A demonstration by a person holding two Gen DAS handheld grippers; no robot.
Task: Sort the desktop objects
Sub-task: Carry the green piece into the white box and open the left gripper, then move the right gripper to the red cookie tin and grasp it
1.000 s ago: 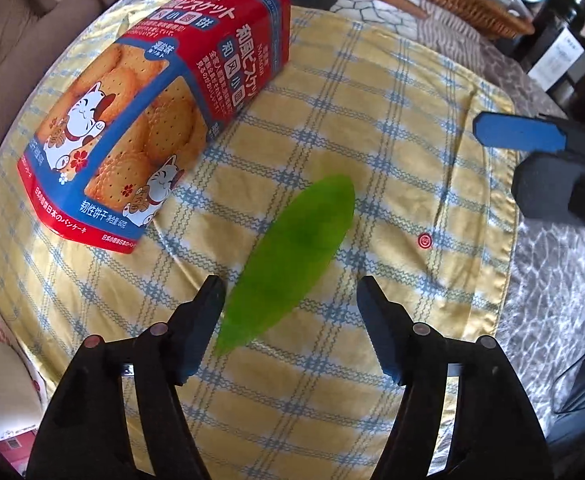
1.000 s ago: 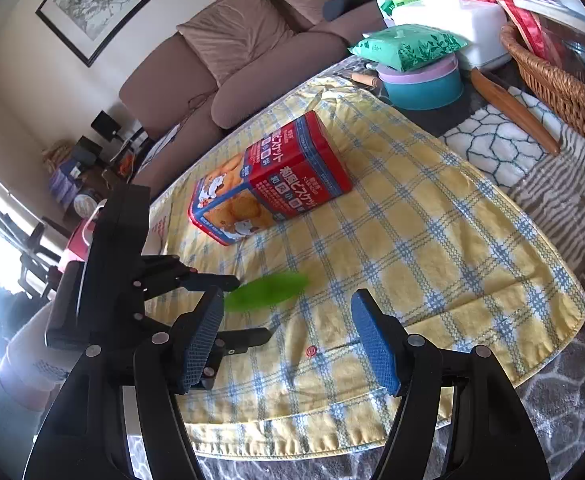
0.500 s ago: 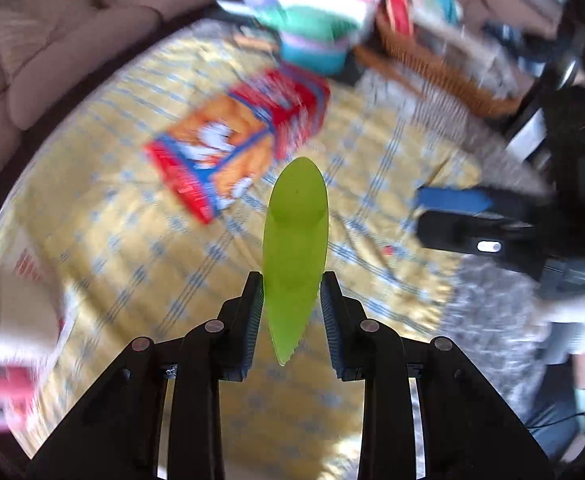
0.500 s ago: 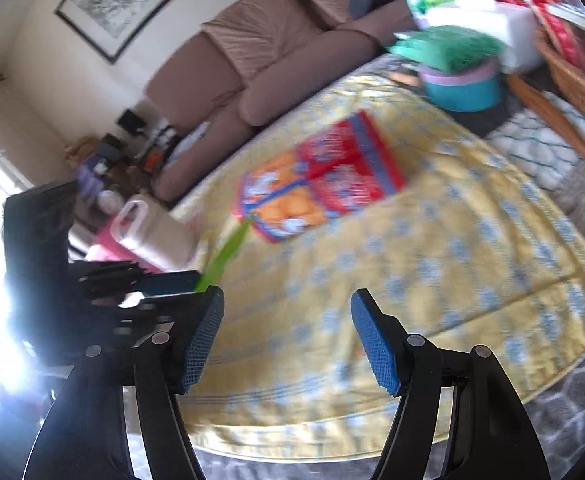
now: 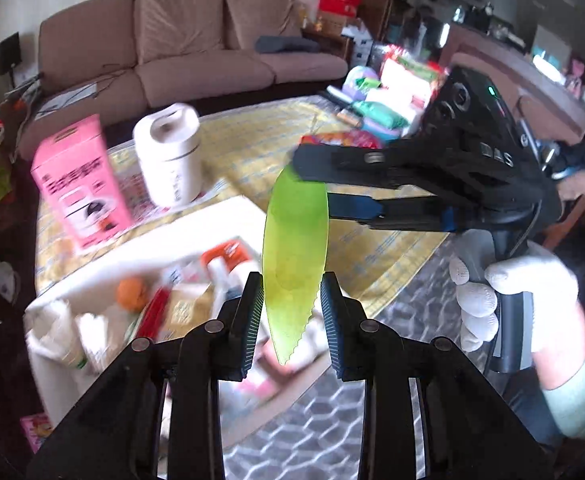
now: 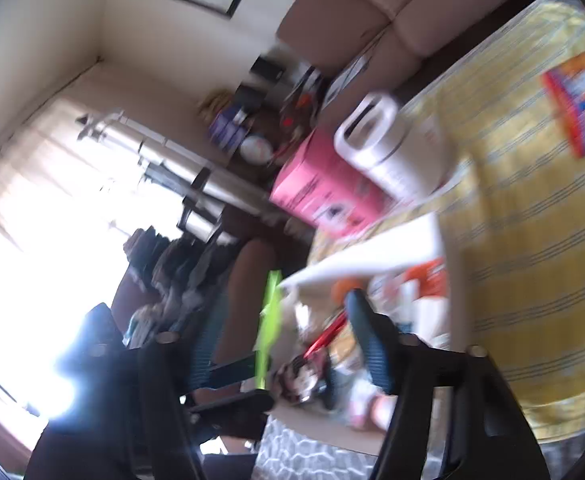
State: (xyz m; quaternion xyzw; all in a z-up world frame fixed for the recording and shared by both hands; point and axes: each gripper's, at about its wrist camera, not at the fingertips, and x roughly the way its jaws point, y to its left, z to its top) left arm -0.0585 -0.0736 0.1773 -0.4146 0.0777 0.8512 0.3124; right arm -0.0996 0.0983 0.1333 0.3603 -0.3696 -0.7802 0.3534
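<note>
My left gripper [image 5: 290, 286] is shut on a green leaf-shaped plastic piece [image 5: 295, 236], which stands upright between the pads with its toothed end toward the camera. It hangs above the near edge of a white bin [image 5: 144, 246] filled with several small items. My right gripper [image 6: 288, 320] is open and turned on its side; in the blurred right wrist view the green leaf [image 6: 269, 328] shows edge-on between its fingers. In the left wrist view the right gripper [image 5: 316, 184] reaches in from the right at the leaf's far tip, held by a white-gloved hand [image 5: 524, 292].
A pink box [image 5: 76, 184] and a white jar [image 5: 168, 156] stand behind the bin on the yellow checked cloth [image 5: 252, 140]. The red biscuit box [image 6: 584, 96] lies farther along the cloth. A brown sofa [image 5: 196, 60] lies beyond; a patterned grey rug [image 5: 316, 420] lies below.
My left gripper shut on the green leaf, lifted it off the cloth and swung it left over the white bin. The right gripper rolled sideways and came alongside the leaf.
</note>
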